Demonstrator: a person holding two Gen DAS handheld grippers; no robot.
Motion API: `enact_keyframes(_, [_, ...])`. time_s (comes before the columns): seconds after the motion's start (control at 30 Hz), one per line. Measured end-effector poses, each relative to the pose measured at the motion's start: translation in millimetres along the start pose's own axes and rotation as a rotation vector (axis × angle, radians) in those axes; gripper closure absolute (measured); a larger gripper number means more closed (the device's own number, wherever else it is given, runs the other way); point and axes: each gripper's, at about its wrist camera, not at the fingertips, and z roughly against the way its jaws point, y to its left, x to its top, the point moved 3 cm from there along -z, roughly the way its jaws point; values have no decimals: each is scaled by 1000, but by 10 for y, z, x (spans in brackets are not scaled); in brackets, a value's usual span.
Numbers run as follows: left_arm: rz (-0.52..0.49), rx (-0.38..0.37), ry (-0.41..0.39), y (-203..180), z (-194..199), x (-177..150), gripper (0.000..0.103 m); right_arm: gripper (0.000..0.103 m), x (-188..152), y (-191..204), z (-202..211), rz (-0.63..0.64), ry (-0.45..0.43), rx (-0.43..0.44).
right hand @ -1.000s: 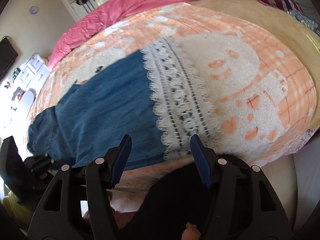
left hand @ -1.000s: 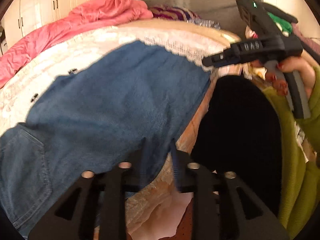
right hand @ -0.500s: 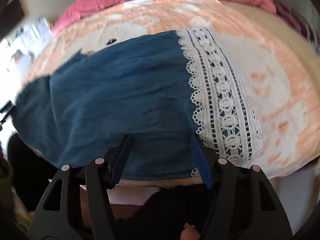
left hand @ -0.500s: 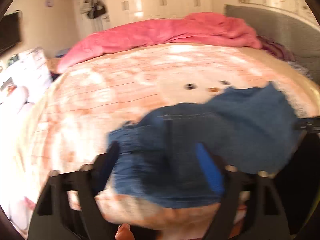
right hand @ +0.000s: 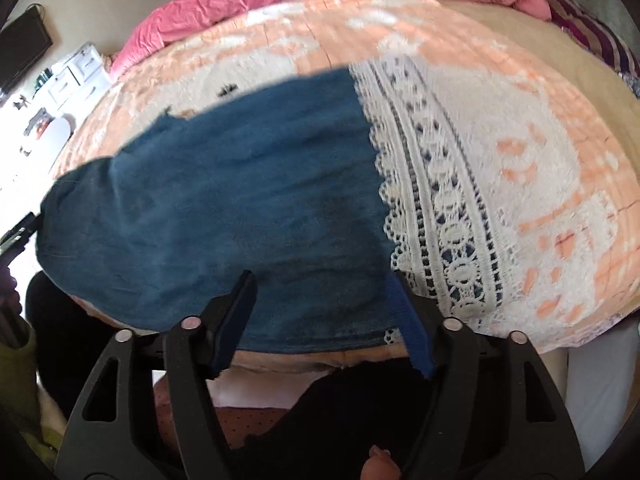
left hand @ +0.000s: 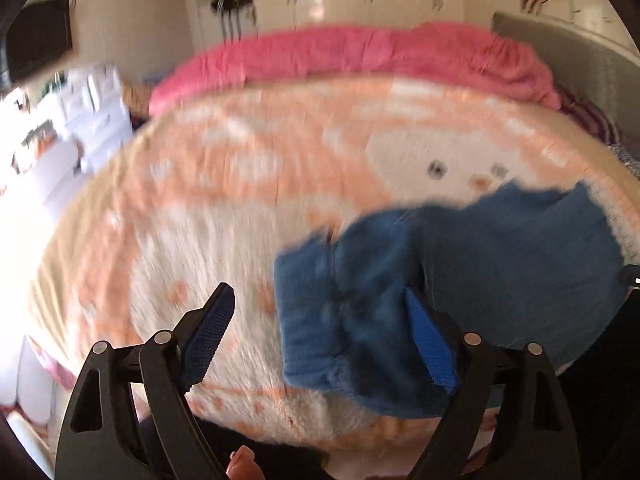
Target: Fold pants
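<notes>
Denim pants (right hand: 224,216) folded on bed (left hand: 248,184)
Both the left gripper (left hand: 320,344) and right gripper (right hand: 324,320) stood open, empty; the soft, limp fabric was best gripped at its edges.

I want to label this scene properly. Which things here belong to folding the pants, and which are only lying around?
Belongs to the job:
- blue pants with white lace hem
- left gripper, fingers open
- right gripper, fingers just opened wider, over the pants' near edge

Just lying about:
- peach and white blanket under the pants
- pink duvet
- striped purple cloth
- white drawers
</notes>
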Motion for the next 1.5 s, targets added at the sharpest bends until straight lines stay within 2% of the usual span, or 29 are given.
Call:
enact_keyframes(0.07, [-59, 59, -77, -90, 188, 172, 19, 36, 122, 59, 113, 17, -50, 7])
enact_keyframes(0.1, [-69, 55, -98, -146, 195, 277, 19, 35, 225, 118, 163, 33, -78, 27])
enact_keyframes(0.13, [-72, 18, -115, -225, 196, 366, 19, 35, 325, 182, 178, 53, -93, 48])
enact_keyframes(0.17, [-67, -46, -116, -328, 184, 437, 19, 35, 400, 229, 169, 70, -98, 58])
enact_keyframes(0.2, [-55, -163, -84, -488, 96, 503, 19, 36, 518, 312, 142, 96, -100, 67])
enact_keyframes(0.3, [-22, -435, -1, -901, -173, 530, 19, 36, 826, 550, 34, 174, -106, 116])
enact_keyframes(0.37, [-50, -496, 71, -1197, -401, 398, 27, 36, 1008, 689, -61, 214, -93, 142])
enact_keyframes(0.47, [-117, -521, 145, -1437, -564, 146, 29, 36, 1229, 877, -300, 260, -31, 188])
enact_keyframes(0.53, [-164, -499, 185, -1538, -642, -50, 30, 36, 1284, 1008, -441, 294, -2, 185])
enact_keyframes(0.6, [-256, -455, 146, -1601, -617, -119, 30, 36, 1350, 1186, -616, 348, 30, 182])
enact_keyframes(0.67, [-313, -435, 125, -1647, -582, -150, 32, 42, 1364, 1303, -716, 387, 53, 190])
enact_keyframes(0.73, [-326, -442, 111, -1631, -589, -167, 32, 55, 1403, 1416, -853, 415, 92, 191])
enact_keyframes(0.8, [-312, -459, 112, -1589, -603, -181, 32, 58, 1449, 1491, -992, 444, 131, 194])
enact_keyframes(0.83, [-307, -465, 112, -1579, -610, -186, 32, 65, 1448, 1526, -1064, 465, 159, 200])
enact_keyframes(0.87, [-305, -466, 112, -1555, -605, -197, 32, 77, 1447, 1570, -1137, 484, 187, 209])
enact_keyframes(0.9, [-307, -465, 109, -1559, -593, -207, 32, 103, 1418, 1625, -1219, 507, 226, 238])
enact_keyframes(0.93, [-309, -463, 107, -1566, -592, -205, 31, 103, 1390, 1677, -1261, 526, 247, 256])
enact_keyframes(0.97, [-310, -462, 106, -1562, -586, -200, 31, 103, 1376, 1744, -1264, 567, 230, 236])
enact_keyframes(1.1, [-308, -462, 99, -1566, -605, -197, 31, 103, 1523, 1829, -1232, 564, 120, 164])
enact_keyframes(1.23, [-308, -457, 90, -1567, -608, -224, 30, 99, 1441, 1840, -1452, 566, 117, 133])
enact_keyframes(1.27, [-307, -456, 87, -1567, -605, -236, 30, 96, 1445, 1777, -1402, 530, 91, 153])
enact_keyframes(1.33, [-304, -453, 82, -1568, -578, -250, 30, 75, 1516, 1561, -1199, 440, 39, 210])
enact_keyframes(1.4, [-293, -459, 82, -1568, -517, -230, 35, 74, 1586, 1287, -899, 362, -48, 241])
enact_keyframes(1.43, [-279, -485, 79, -1559, -457, -197, 44, 73, 1624, 1049, -709, 313, -96, 232])
enact_keyframes(1.5, [-233, -552, 50, -1513, -285, -85, 46, 73, 1682, 576, -450, 217, -157, 180])
